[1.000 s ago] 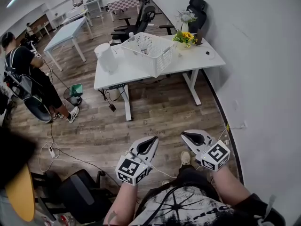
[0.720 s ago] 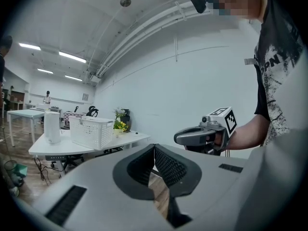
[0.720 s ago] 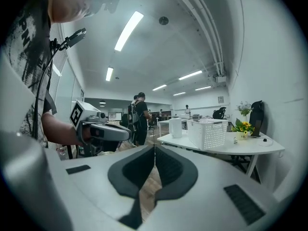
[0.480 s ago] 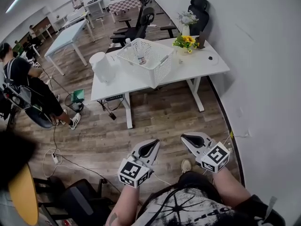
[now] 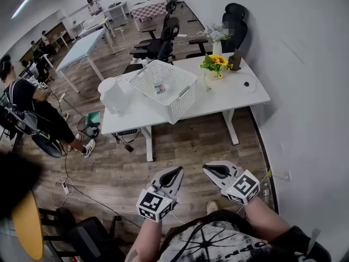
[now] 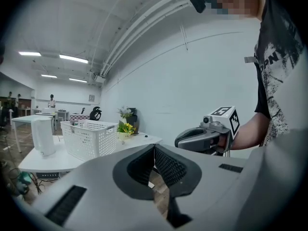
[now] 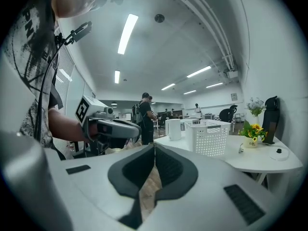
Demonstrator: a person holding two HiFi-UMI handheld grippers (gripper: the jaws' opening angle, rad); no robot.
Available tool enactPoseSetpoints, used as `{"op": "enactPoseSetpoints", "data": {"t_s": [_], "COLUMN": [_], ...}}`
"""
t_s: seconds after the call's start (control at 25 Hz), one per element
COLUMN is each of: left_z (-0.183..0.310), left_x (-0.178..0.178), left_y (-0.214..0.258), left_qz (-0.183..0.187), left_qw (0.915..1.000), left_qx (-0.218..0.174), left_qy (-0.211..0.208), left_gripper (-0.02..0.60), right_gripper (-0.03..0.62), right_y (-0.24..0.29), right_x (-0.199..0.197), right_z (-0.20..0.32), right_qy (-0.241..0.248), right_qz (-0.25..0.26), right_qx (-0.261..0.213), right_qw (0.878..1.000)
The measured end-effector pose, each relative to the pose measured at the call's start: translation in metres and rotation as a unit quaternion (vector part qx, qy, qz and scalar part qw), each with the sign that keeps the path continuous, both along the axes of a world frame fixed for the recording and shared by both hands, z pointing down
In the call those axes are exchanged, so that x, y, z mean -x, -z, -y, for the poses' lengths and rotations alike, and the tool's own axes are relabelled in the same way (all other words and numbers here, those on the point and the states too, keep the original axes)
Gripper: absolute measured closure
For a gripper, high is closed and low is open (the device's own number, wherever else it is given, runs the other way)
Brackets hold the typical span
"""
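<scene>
1. Head view: the left gripper (image 5: 175, 172) and the right gripper (image 5: 210, 170) are held side by side over the wooden floor, both empty. The white desk (image 5: 245, 94) stands well ahead of them and sits lower in the frame than a second ago. On it the white basket (image 5: 175, 100) holds a small bottle (image 5: 158, 85), between a white kettle (image 5: 114, 95) and yellow flowers (image 5: 215, 63).
2. Left gripper view: the jaws are pressed together with nothing between them, as before. The right gripper (image 6: 202, 138) hangs just beside, and the basket (image 6: 89, 137) is far off.
3. Right gripper view: the jaws meet, empty. The basket (image 7: 211, 137) looks larger than earlier.
</scene>
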State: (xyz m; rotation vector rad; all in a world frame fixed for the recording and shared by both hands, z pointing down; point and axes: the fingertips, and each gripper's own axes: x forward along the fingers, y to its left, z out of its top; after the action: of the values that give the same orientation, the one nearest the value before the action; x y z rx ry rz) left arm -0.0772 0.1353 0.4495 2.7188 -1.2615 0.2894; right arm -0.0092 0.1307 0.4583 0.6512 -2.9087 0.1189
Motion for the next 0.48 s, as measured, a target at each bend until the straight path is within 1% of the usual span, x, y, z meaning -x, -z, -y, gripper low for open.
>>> {"op": "enactPoseSetpoints", "data": {"t_s": [0.24, 0.48], "left_z": [0.043, 0.074], "left_x": [-0.024, -0.041], "left_y": [-0.005, -0.005], "left_qz": [0.009, 0.012], "left_qw": [0.9996, 0.9989], "left_qx": [0.000, -0.002], "left_qy": [0.025, 0.044], "left_gripper": [0.571, 0.571], "right_gripper": [0.571, 0.571], "right_y": [-0.002, 0.000], "right_x": [-0.024, -0.043], "right_z": [0.048, 0.081], "right_qy": [0.024, 0.041], "right_qz": [0.001, 0.007], "right_qx": [-0.004, -0.008], "right_qw": [1.000, 0.999]}}
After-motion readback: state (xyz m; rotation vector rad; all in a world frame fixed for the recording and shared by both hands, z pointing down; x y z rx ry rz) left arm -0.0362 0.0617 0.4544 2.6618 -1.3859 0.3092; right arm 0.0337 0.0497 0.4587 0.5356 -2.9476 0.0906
